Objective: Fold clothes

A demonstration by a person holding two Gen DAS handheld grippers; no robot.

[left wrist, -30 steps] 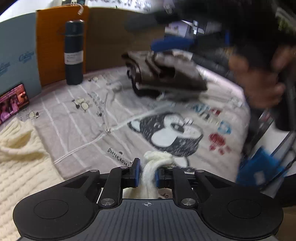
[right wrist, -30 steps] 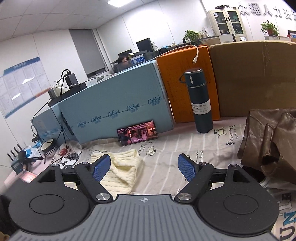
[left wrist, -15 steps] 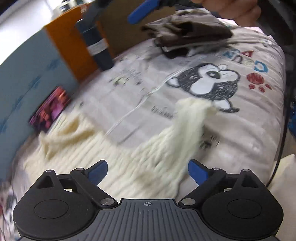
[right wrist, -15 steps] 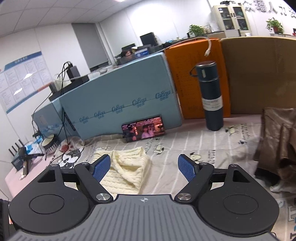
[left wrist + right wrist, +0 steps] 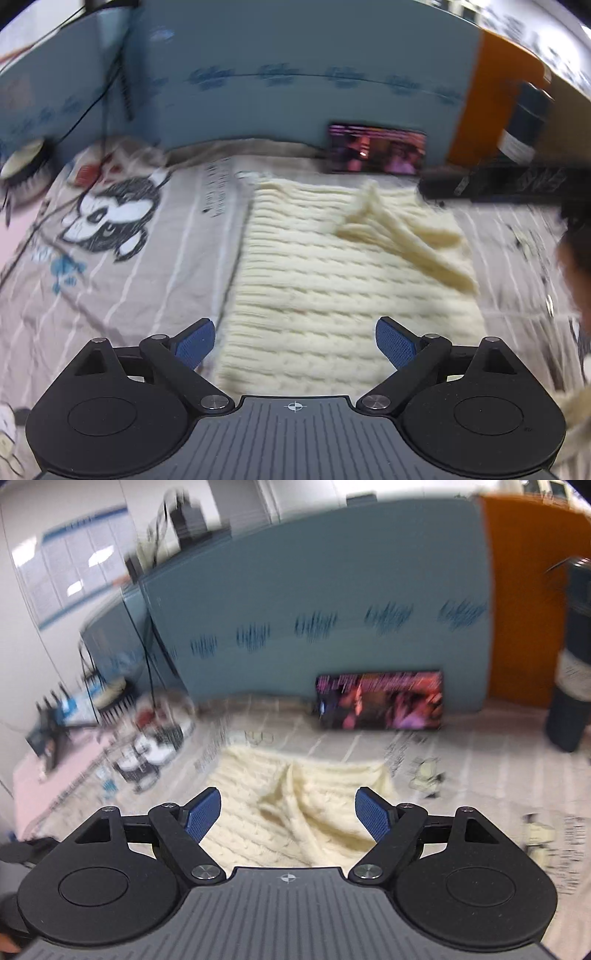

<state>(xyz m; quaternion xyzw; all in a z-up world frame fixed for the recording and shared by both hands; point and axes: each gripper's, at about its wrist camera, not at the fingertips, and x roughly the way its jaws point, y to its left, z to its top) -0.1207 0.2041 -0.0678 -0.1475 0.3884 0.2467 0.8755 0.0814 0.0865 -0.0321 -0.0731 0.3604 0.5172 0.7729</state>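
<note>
Released cable-knit cream sweater lies flat; both tools wide open, empty.

Right gripper with blue pads spread wide, nothing between them, cream knit sweater lying rumpled on the printed sheet — phone propped against a blue board, dark bottle at right.
</note>
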